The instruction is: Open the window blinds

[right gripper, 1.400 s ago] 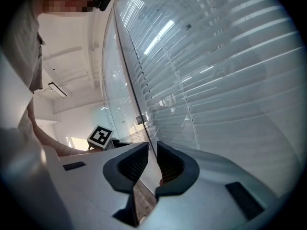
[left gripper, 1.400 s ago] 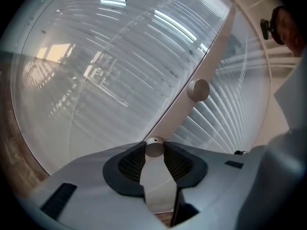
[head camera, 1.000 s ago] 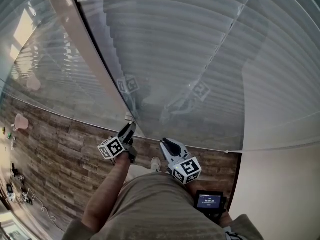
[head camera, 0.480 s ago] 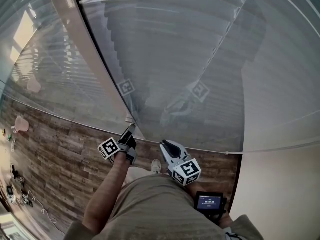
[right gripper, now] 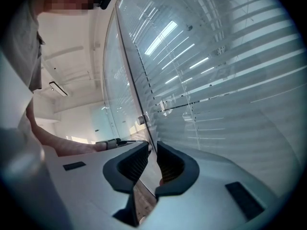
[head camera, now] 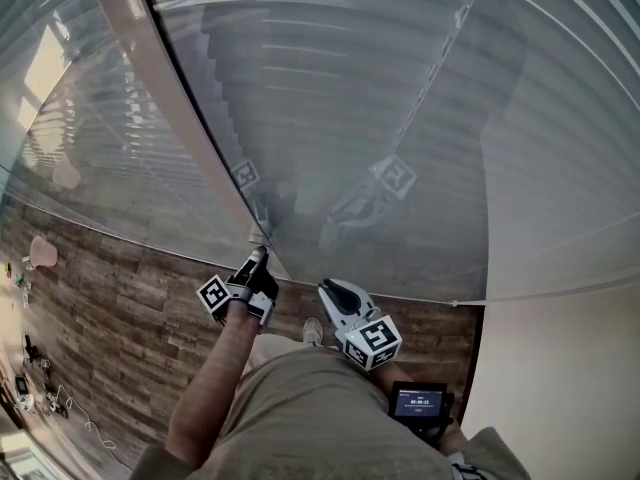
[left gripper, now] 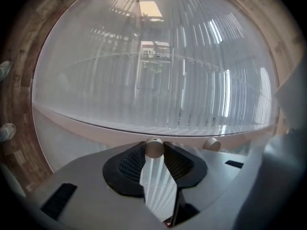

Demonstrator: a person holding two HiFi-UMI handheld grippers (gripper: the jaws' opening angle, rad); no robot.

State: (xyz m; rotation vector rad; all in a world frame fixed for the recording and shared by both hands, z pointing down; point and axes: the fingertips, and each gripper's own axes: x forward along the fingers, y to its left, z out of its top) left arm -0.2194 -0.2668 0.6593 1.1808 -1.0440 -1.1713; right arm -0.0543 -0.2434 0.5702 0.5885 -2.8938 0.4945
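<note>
The window blinds (head camera: 380, 118) hang behind a glass wall, their slats (left gripper: 192, 80) partly tilted. My left gripper (head camera: 258, 259) points level at the pale frame post (head camera: 170, 98) between two panes. In the left gripper view my left gripper (left gripper: 154, 150) is shut on a small round beige knob (left gripper: 154, 147), one pad on each side of it. A second knob (left gripper: 211, 143) sits just to its right. My right gripper (head camera: 328, 290) hovers beside it, short of the glass. In its own view my right gripper (right gripper: 150, 150) stands open by a narrow gap with nothing in it.
A wood-plank floor (head camera: 110, 308) runs along the foot of the glass. Cables and small items (head camera: 40, 388) lie at the far left. A white wall (head camera: 560, 368) closes the right side. A small screen device (head camera: 418, 403) hangs at the person's waist.
My left gripper has rolled about its own axis while on the knob, and its marker cube has swung round. The slats look slightly darker. My right gripper has not moved.
</note>
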